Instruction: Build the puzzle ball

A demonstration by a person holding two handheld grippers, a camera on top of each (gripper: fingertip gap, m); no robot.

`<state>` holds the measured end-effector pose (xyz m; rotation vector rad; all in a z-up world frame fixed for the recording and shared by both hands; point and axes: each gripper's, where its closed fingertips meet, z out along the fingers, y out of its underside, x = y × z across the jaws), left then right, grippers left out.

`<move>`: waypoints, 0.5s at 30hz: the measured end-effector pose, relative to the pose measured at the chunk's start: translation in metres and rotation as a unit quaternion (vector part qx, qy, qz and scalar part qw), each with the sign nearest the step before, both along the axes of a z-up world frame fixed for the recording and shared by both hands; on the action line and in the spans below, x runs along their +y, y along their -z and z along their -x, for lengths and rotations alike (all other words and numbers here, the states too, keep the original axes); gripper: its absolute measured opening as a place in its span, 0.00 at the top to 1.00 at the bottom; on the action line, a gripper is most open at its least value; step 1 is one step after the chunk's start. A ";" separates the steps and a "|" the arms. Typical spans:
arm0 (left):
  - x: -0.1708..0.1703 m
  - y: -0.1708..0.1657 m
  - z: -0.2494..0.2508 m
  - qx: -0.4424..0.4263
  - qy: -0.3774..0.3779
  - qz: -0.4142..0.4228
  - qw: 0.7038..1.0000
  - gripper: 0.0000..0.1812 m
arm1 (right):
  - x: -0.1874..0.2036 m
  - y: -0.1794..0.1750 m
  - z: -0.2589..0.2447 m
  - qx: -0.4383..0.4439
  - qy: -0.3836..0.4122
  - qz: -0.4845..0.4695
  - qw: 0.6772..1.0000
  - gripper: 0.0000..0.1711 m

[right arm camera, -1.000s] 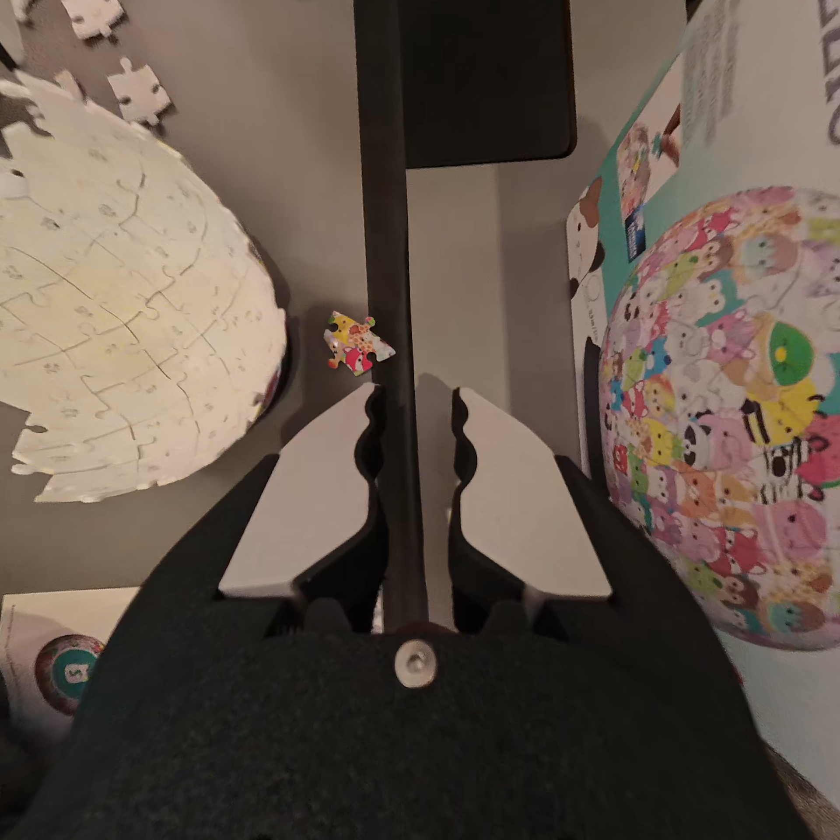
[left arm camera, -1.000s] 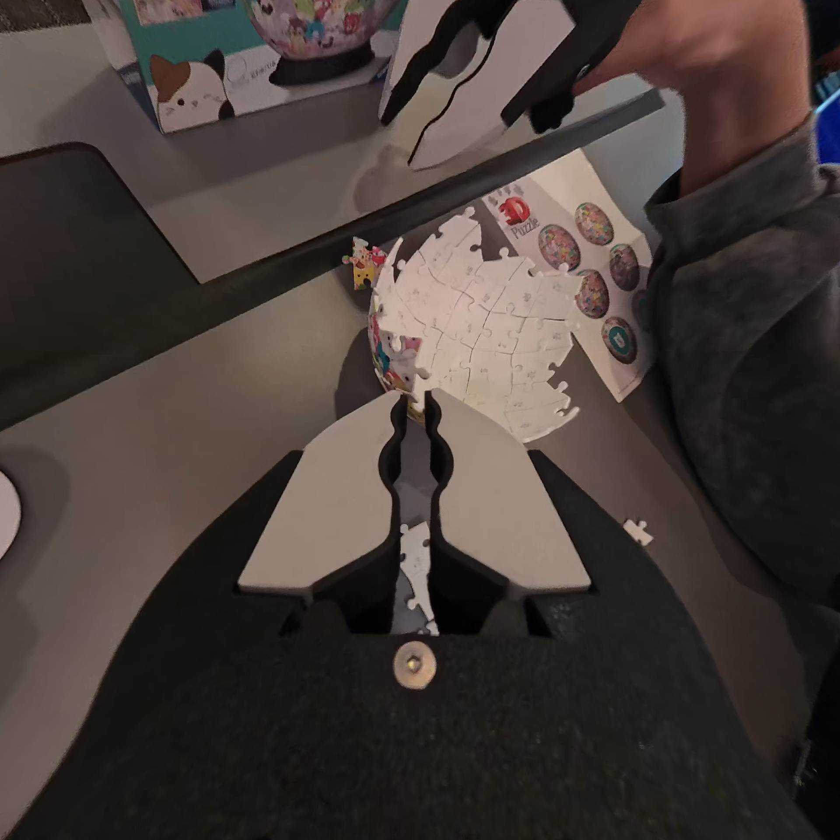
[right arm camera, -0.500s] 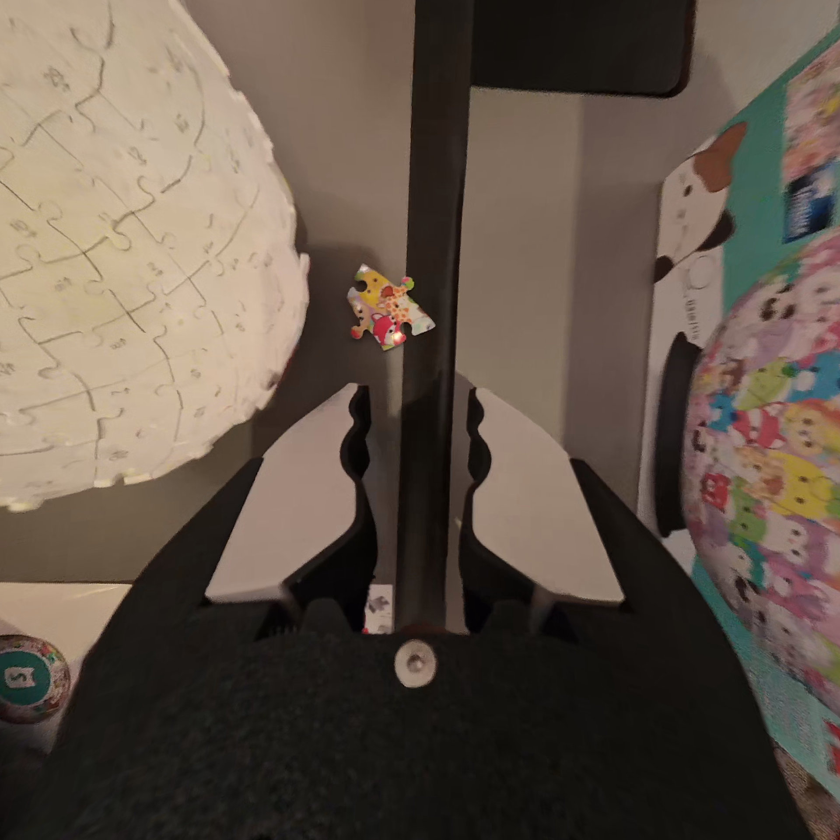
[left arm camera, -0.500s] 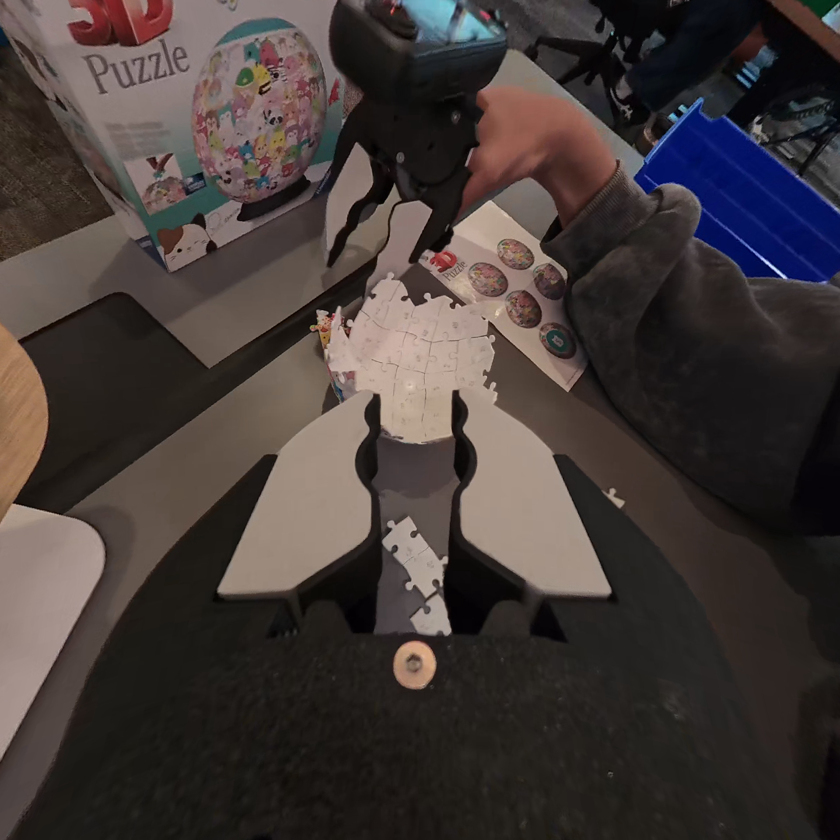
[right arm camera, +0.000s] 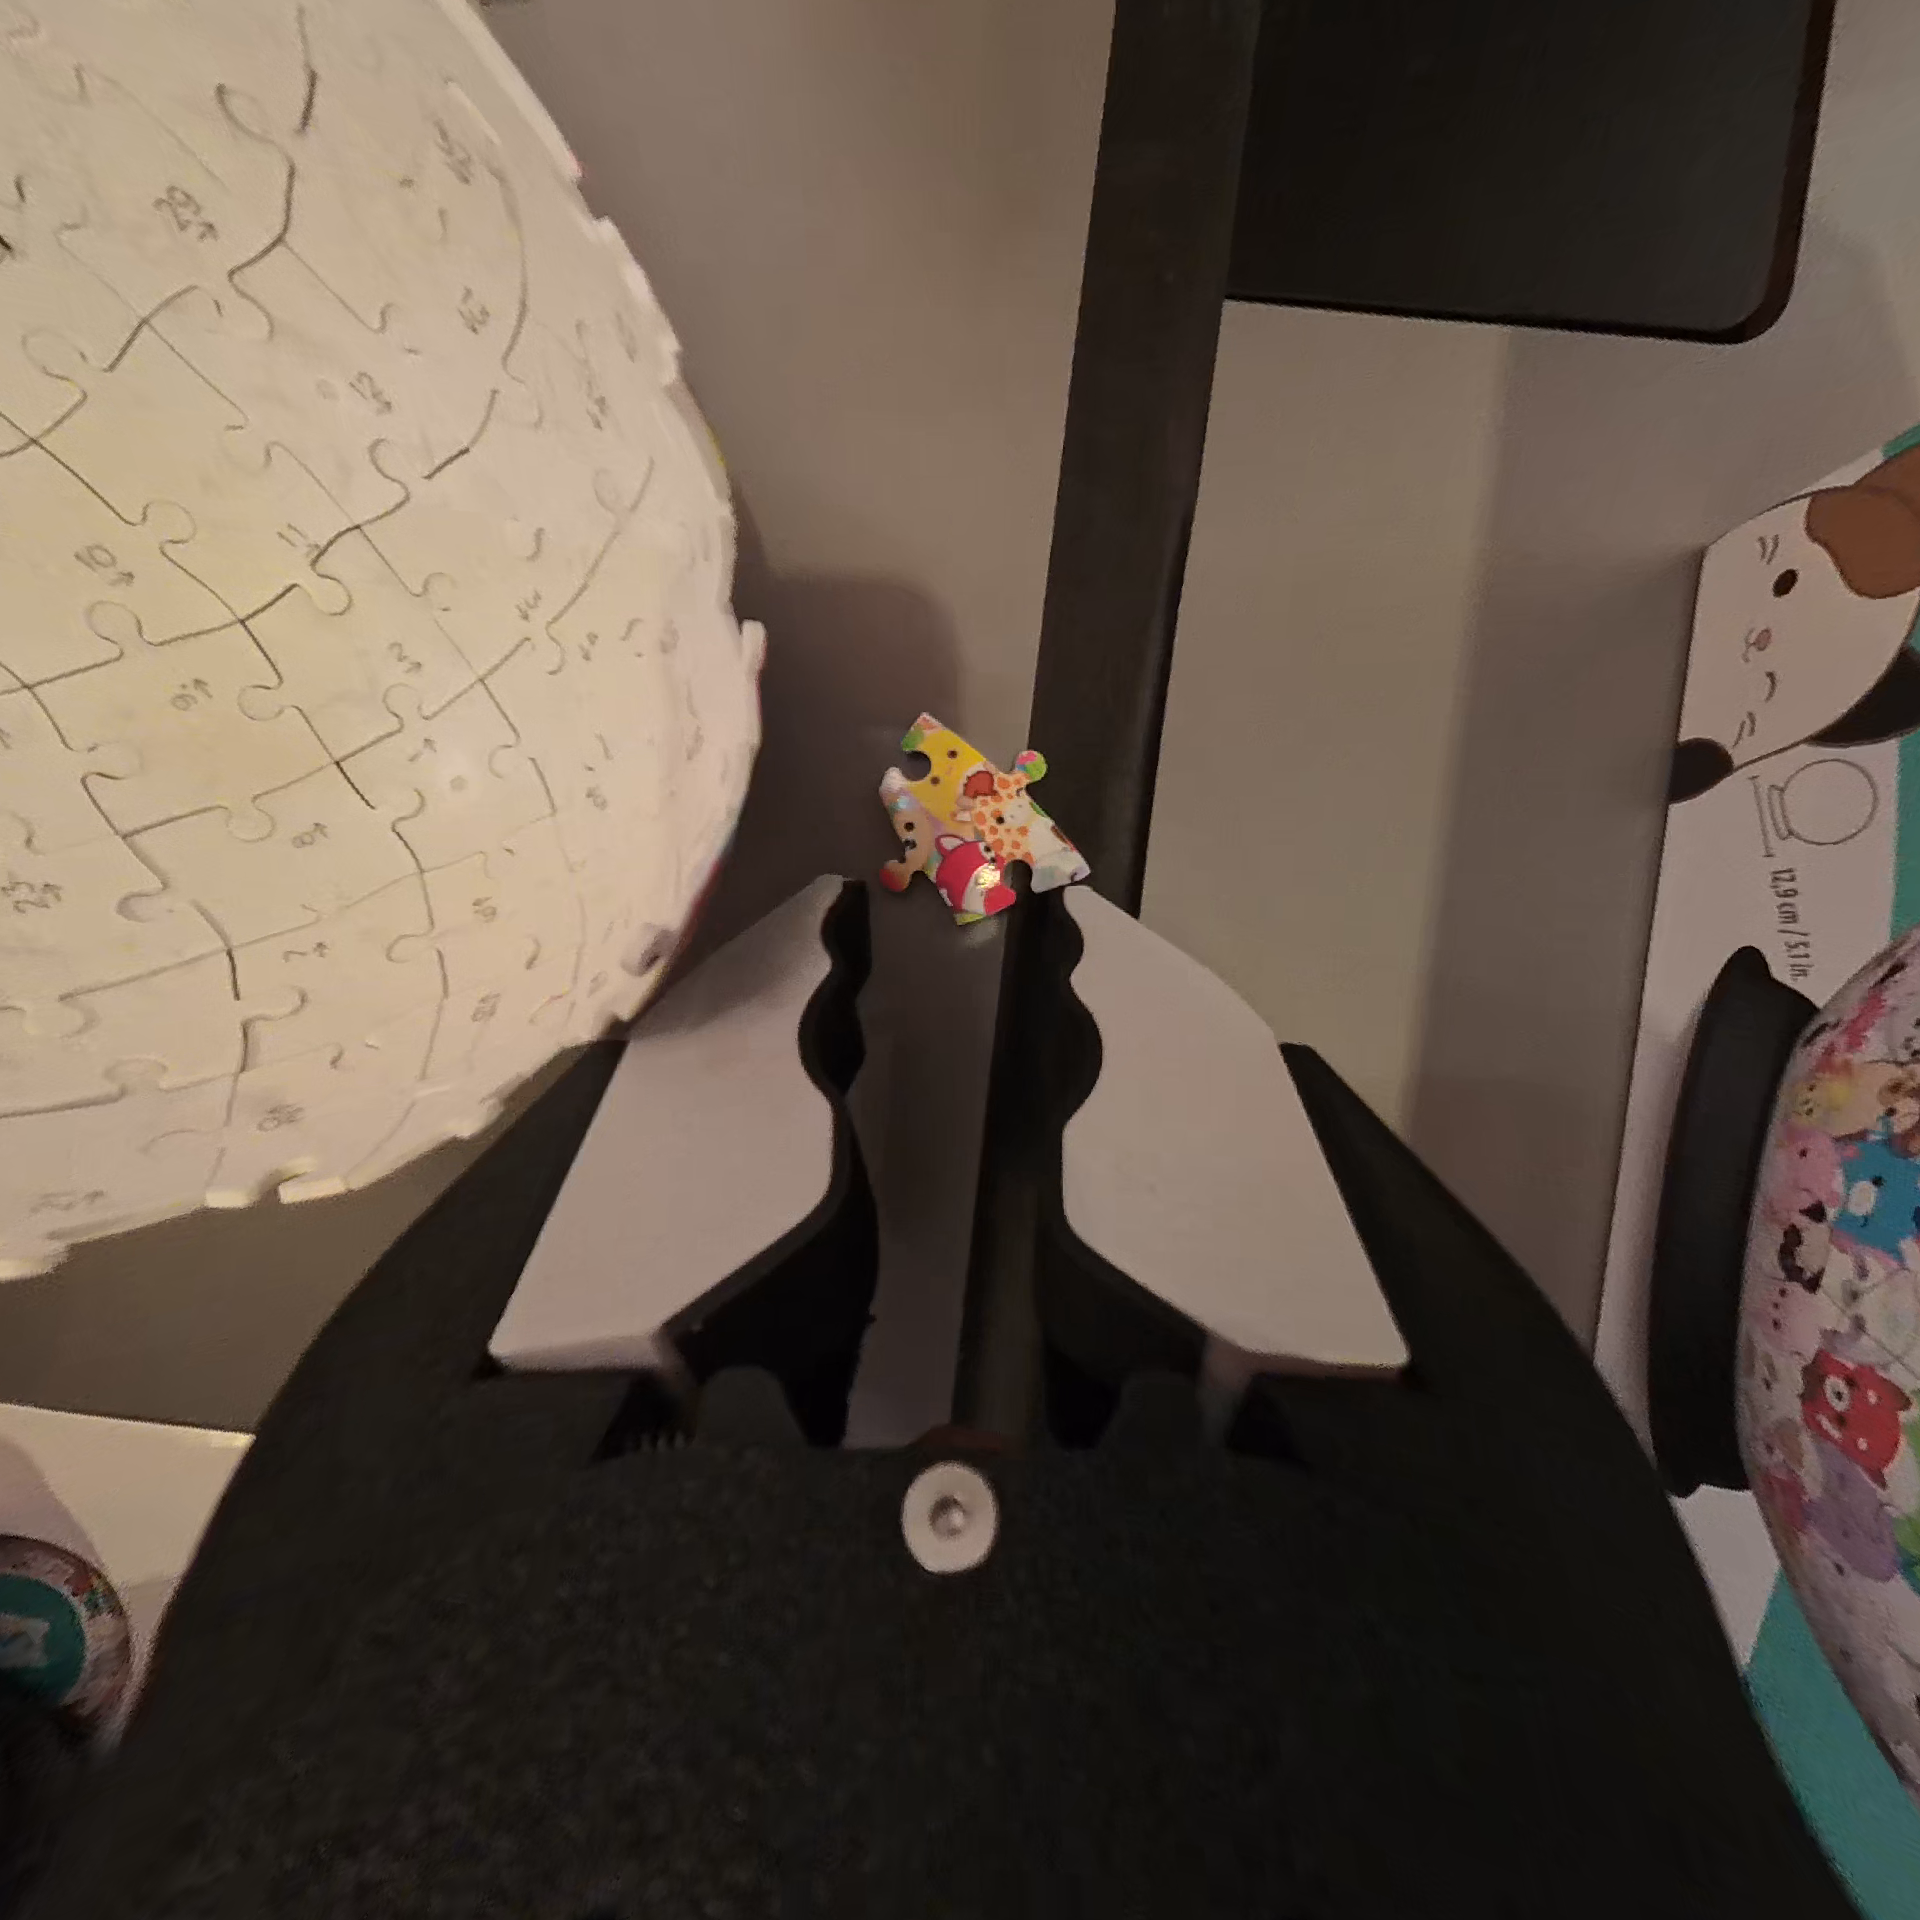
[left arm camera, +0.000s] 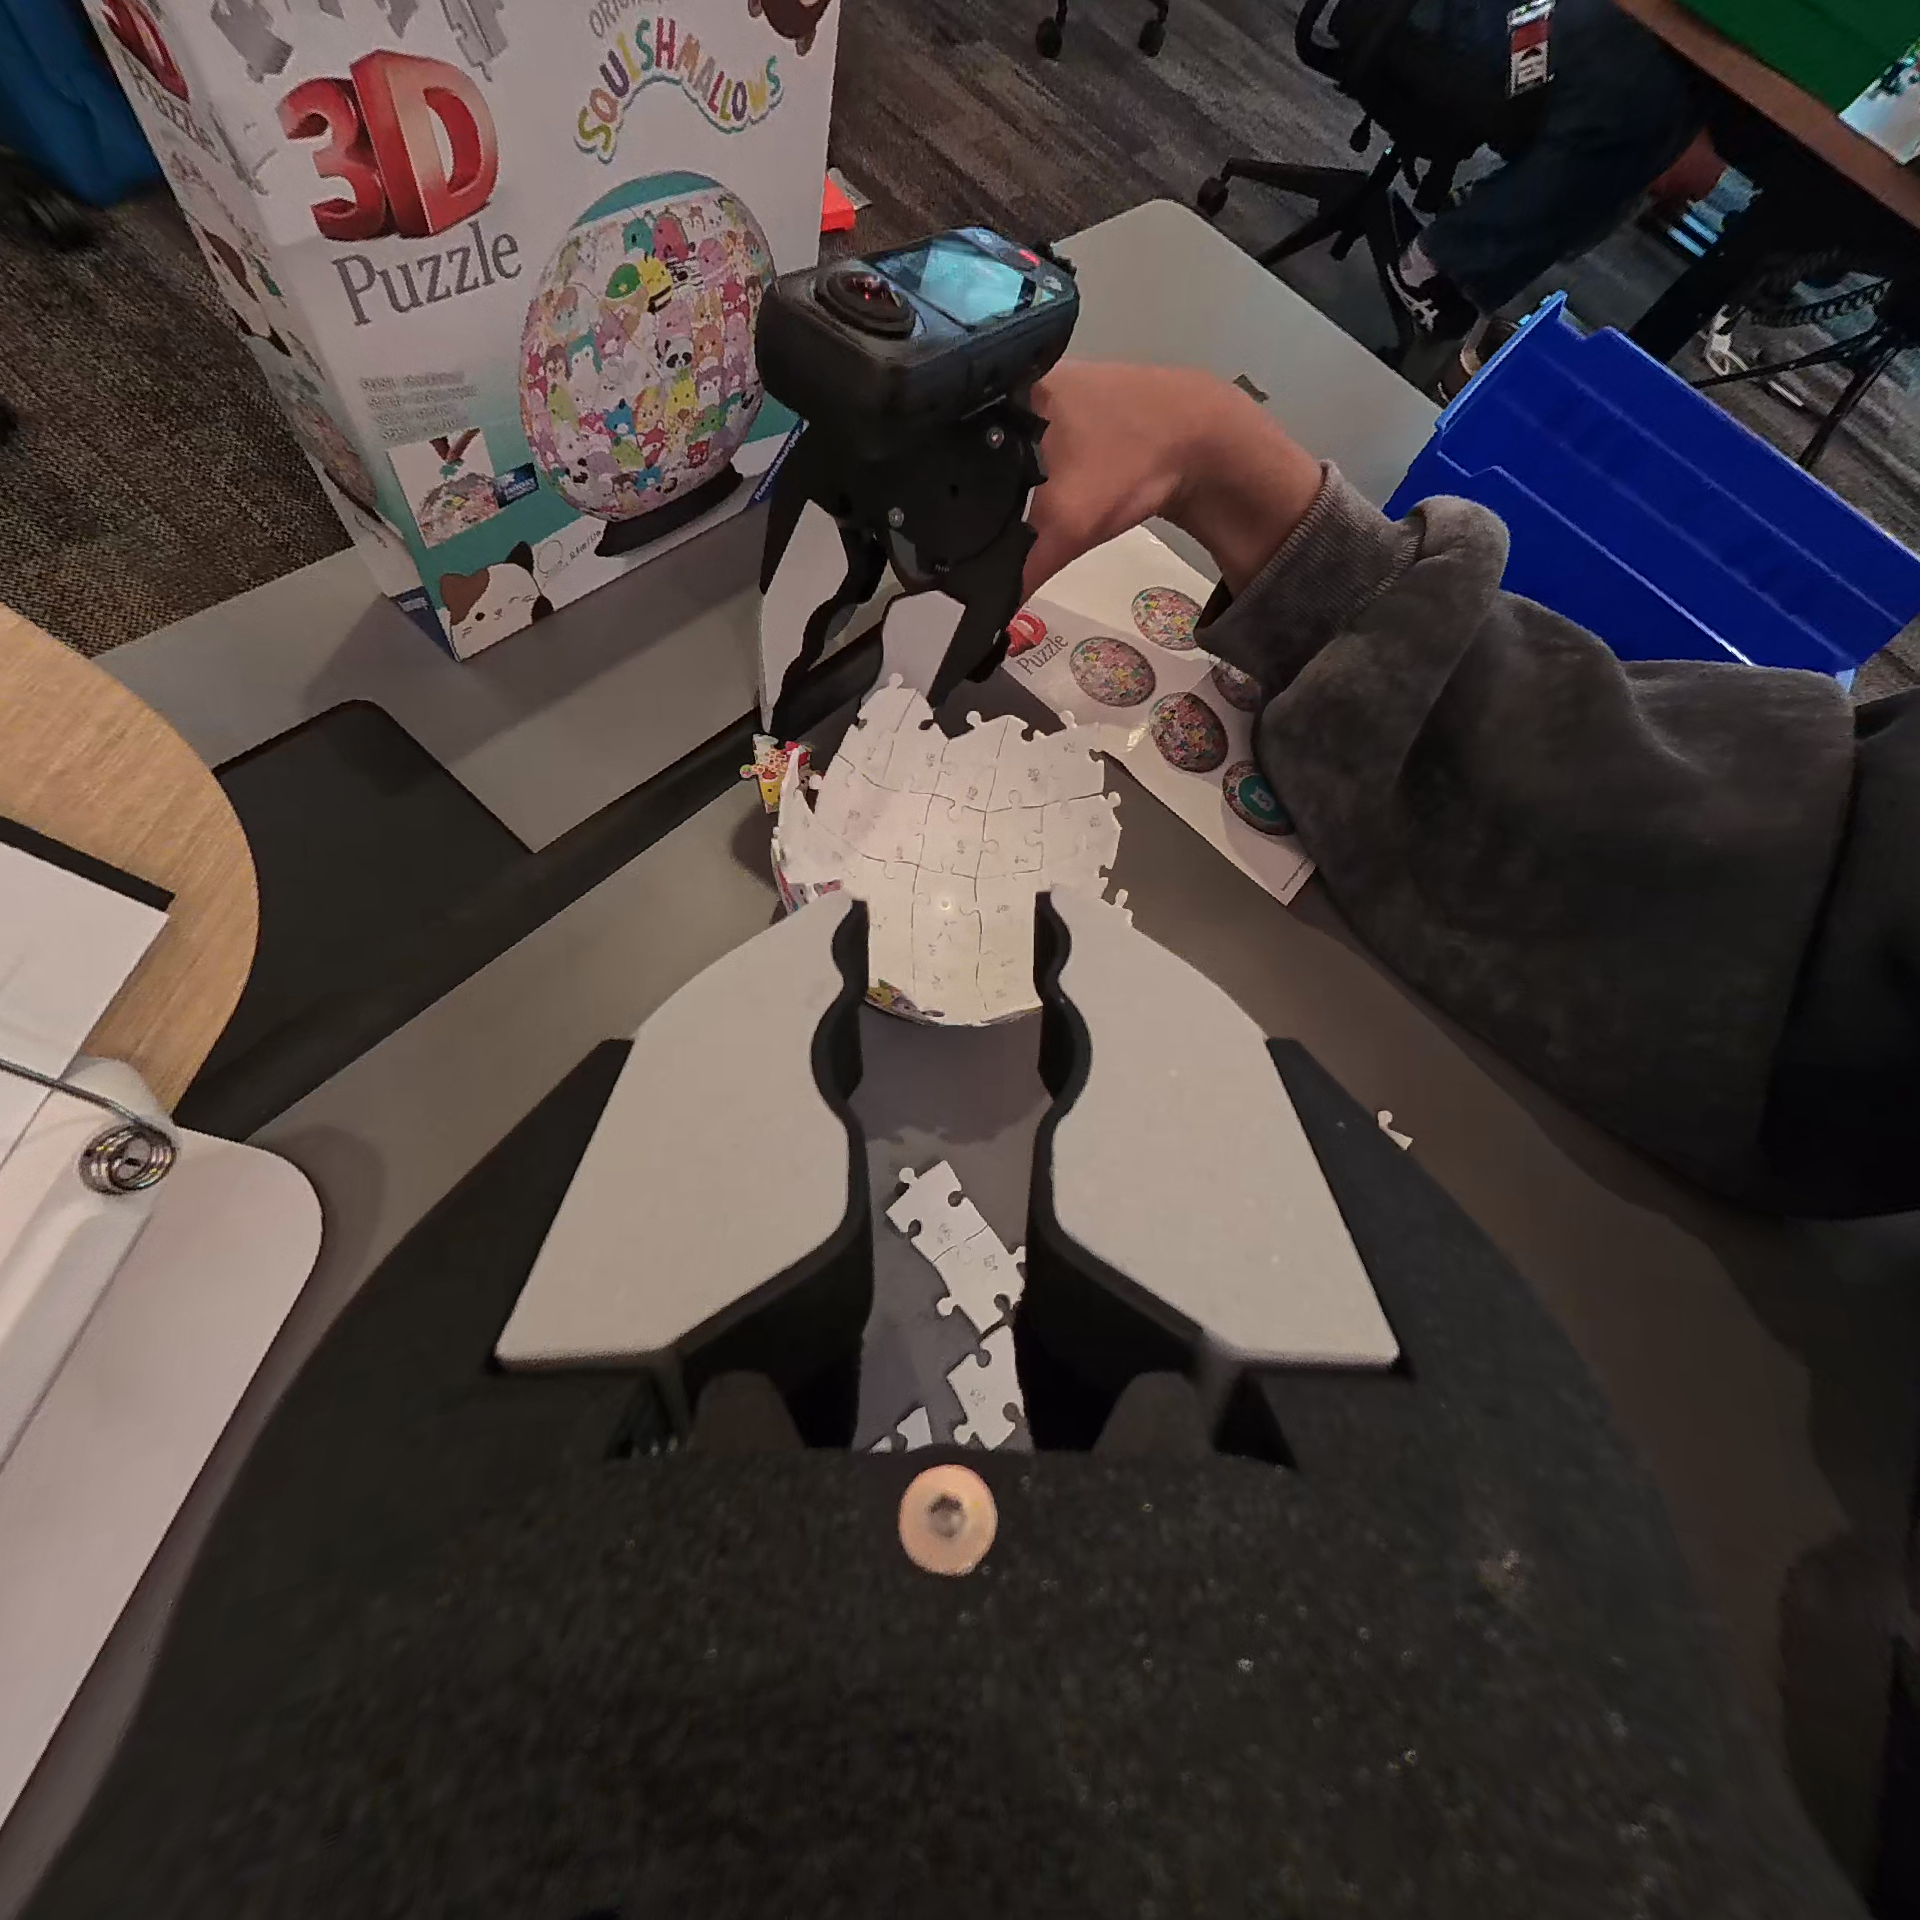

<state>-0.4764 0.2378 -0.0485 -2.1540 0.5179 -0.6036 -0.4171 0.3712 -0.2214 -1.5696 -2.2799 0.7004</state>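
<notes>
1. Fingers of your left gripper [left arm camera: 945, 914]: spread wide, holding nothing, pointed at the lower part of the half-built shell.
2. Fingers of your right gripper [right arm camera: 951, 894]: parted about as far, holding nothing; tips poised just short of the loose coloured piece. In the left wrist view your right gripper [left arm camera: 862, 712] hangs tip-down over the far rim of the shell, with your hand [left arm camera: 1143, 468] on its grip.
3. Coloured puzzle piece [right arm camera: 977, 821]: one, printed side up, flat on the worktop against the black strip [right arm camera: 1122, 520]; just beside the shell, not joined to it.
4. Puzzle ball [left arm camera: 956, 821]: partly built, an open curved shell showing its white numbered inner face, standing on the worktop between your two grippers. The right wrist view shows it large at the left [right arm camera: 260, 623].
5. Loose white pieces [left arm camera: 961, 1257]: a short linked run, blank side up, lying on the worktop between your left fingers.
6. Instruction sheet [left arm camera: 1164, 707]: flat on the worktop to the right of the shell, partly under your sleeve [left arm camera: 1538, 790].
7. Puzzle box [left arm camera: 499, 312]: upright at the far edge of the grey worktop [left arm camera: 623, 644], well behind the shell.
8. Blue bin [left arm camera: 1662, 509]: off the worktop, far right.
</notes>
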 end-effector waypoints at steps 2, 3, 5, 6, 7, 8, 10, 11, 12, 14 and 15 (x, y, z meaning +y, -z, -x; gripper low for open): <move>0.000 0.000 0.000 0.003 0.000 -0.001 1.000 0.84 | 0.002 0.000 0.001 0.002 0.001 -0.005 1.000 0.86; -0.001 -0.001 0.000 0.003 0.001 -0.002 1.000 0.84 | 0.002 -0.001 0.001 0.004 0.001 -0.010 1.000 0.88; -0.001 -0.002 0.000 0.003 0.001 -0.003 1.000 0.84 | 0.005 -0.001 0.000 0.006 0.003 -0.024 1.000 0.92; -0.002 -0.001 0.001 0.006 0.000 -0.002 1.000 0.84 | 0.007 -0.001 -0.001 0.004 0.004 -0.031 0.999 0.96; -0.001 0.001 0.002 0.009 -0.002 0.001 1.000 0.84 | 0.007 -0.001 -0.004 -0.004 0.001 -0.033 0.999 1.00; -0.001 0.003 0.003 0.011 -0.004 0.004 1.000 0.84 | 0.010 -0.002 -0.007 -0.011 0.012 -0.039 0.999 1.00; 0.000 0.009 0.006 0.011 -0.005 0.011 1.000 0.84 | 0.016 -0.010 -0.013 -0.007 0.044 -0.049 0.998 0.96; 0.001 0.013 0.007 0.010 -0.007 0.015 1.000 0.84 | 0.016 -0.017 -0.017 0.001 0.064 -0.042 0.997 0.90; 0.001 0.020 0.009 0.007 -0.010 0.023 1.000 0.84 | 0.017 -0.022 -0.022 0.006 0.096 -0.034 0.995 0.86; -0.004 0.038 0.007 -0.013 -0.013 0.044 0.999 0.84 | 0.020 -0.030 -0.041 -0.002 0.171 -0.029 0.985 0.86; -0.009 0.048 0.006 -0.022 -0.011 0.051 0.998 0.84 | 0.018 -0.032 -0.053 -0.004 0.209 -0.023 0.978 0.84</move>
